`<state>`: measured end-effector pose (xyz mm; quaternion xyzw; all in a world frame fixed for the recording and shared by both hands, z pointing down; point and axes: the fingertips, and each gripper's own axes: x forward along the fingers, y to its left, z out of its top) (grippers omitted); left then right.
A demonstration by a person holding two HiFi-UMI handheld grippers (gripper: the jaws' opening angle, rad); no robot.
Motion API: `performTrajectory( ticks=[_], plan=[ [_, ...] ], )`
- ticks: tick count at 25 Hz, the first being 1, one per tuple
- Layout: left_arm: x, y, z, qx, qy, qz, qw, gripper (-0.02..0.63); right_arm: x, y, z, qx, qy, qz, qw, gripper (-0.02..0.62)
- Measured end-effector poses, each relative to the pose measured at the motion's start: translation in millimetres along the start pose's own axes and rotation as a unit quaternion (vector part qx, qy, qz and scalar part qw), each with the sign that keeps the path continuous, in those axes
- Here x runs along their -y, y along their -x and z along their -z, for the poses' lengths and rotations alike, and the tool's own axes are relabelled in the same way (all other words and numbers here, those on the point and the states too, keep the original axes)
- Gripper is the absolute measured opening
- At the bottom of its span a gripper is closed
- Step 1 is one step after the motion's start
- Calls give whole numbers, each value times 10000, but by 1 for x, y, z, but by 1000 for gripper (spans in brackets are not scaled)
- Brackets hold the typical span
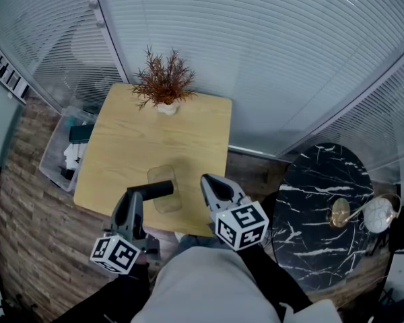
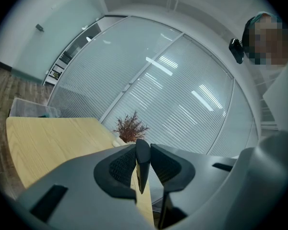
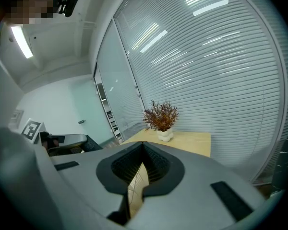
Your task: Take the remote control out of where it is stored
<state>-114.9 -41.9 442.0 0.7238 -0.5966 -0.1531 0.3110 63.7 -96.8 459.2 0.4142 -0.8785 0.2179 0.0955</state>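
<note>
A person stands at a square light-wood surface [image 1: 155, 140] set against a glass wall with white blinds [image 1: 256, 46], a grey hand-held gripper in each hand. The left hand-held gripper [image 1: 144, 192] [image 2: 143, 146] is clamped on a slim black remote control [image 1: 159, 189] [image 2: 142, 163]. In the head view the remote control juts out sideways from the jaw tips, over a clear, shallow plastic tray [image 1: 170, 204] that lies near the surface's front edge. The left gripper view shows it edge-on between the ribbed black pads. Just beside it, the right hand-held gripper [image 1: 212, 184] [image 3: 143, 148] hovers over the same edge, its jaw tips together with nothing between them. A dried, reddish-brown plant in a small white pot [image 1: 164, 86] [image 3: 161, 116] stands at the far edge. A round black marble side table [image 1: 323, 214] sits to the right, and a clear storage bin [image 1: 64, 150] rests on the wooden floor to the left.
</note>
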Motion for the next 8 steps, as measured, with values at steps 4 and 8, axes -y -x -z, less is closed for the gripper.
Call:
performTrajectory(
  ticks=[4,8],
  plan=[
    [0,1,0,13,9,0,10000,100,-1,1,0,2,-2,-2,10000,3],
    [0,2,0,16,9,-8,10000,100,-2,1,-1,15,15,-9,10000,3]
  ],
)
